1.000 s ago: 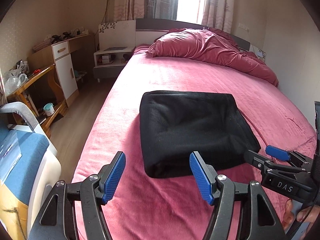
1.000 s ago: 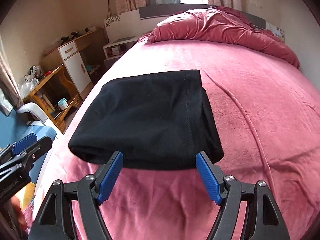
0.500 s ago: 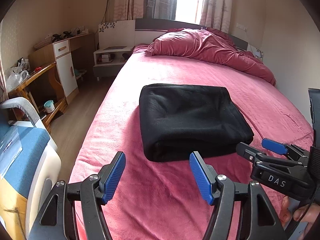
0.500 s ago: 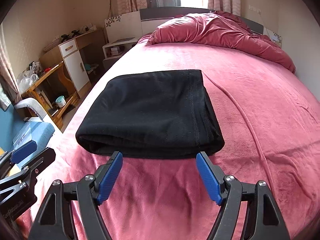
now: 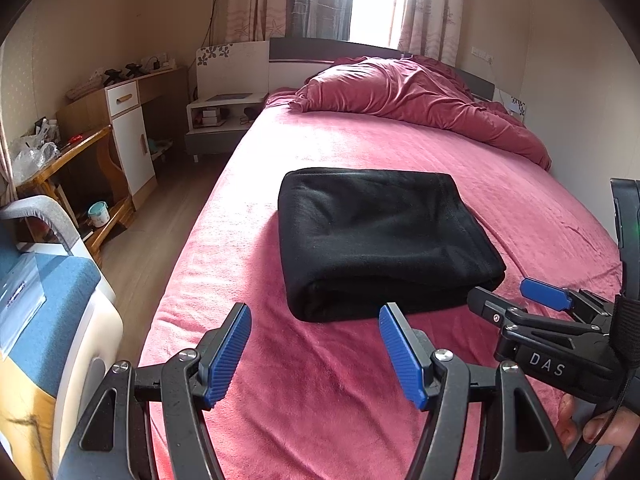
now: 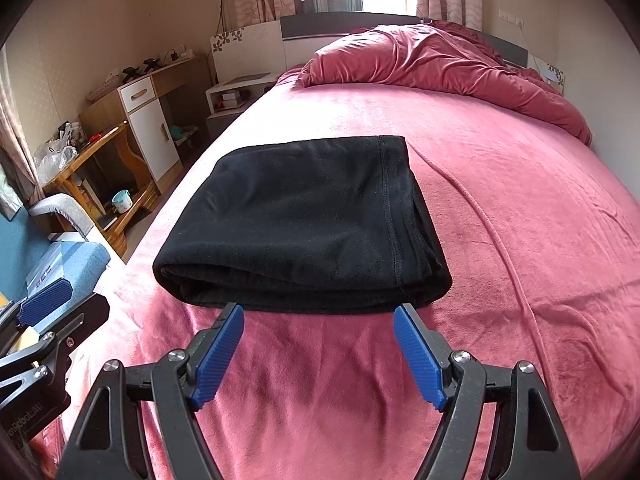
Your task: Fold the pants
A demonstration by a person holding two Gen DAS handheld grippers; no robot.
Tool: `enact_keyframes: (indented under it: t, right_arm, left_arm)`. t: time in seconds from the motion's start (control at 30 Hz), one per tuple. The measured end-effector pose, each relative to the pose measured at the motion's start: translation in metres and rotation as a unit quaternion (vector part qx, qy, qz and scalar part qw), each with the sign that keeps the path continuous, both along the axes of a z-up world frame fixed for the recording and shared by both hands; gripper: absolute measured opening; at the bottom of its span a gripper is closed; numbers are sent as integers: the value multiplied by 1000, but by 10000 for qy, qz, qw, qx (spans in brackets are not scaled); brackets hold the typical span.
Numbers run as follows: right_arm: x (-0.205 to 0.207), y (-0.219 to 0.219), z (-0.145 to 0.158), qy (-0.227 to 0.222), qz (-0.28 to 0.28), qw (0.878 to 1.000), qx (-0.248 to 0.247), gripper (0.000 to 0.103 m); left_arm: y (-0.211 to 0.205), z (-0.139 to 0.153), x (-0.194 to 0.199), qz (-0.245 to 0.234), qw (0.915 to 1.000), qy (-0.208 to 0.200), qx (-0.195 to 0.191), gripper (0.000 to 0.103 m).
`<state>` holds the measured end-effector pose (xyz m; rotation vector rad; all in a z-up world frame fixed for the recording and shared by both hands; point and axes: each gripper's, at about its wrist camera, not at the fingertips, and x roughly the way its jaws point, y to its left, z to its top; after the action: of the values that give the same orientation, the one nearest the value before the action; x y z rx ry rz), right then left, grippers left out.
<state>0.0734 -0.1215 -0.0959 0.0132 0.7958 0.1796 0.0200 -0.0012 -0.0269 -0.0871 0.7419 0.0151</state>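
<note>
Both wrist cameras look low along the bed [image 5: 360, 380] toward its headboard, close behind the folded pants [image 5: 380, 236]. The left view sits further left; each catches the other gripper at its frame edge.

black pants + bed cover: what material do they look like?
Black pants: looks like a soft matte knit, maybe fleece; fuzzy surface, no sheen, thick rounded folds, stitched seam near one edge.
Bed cover: pink plush, velvety short pile by the look; light streaks and soft creases in the nap. Exact fibre cannot be told.
</note>
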Motion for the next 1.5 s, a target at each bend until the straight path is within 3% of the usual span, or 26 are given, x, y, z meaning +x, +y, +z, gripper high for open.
enact_keyframes:
  t: [1.5]
  right_arm:
    - [-3, -5, -3, 18, 36, 10000, -42, 82]
  left_arm:
    - [-3, 11, -9, 19, 9999, -126, 76, 68]
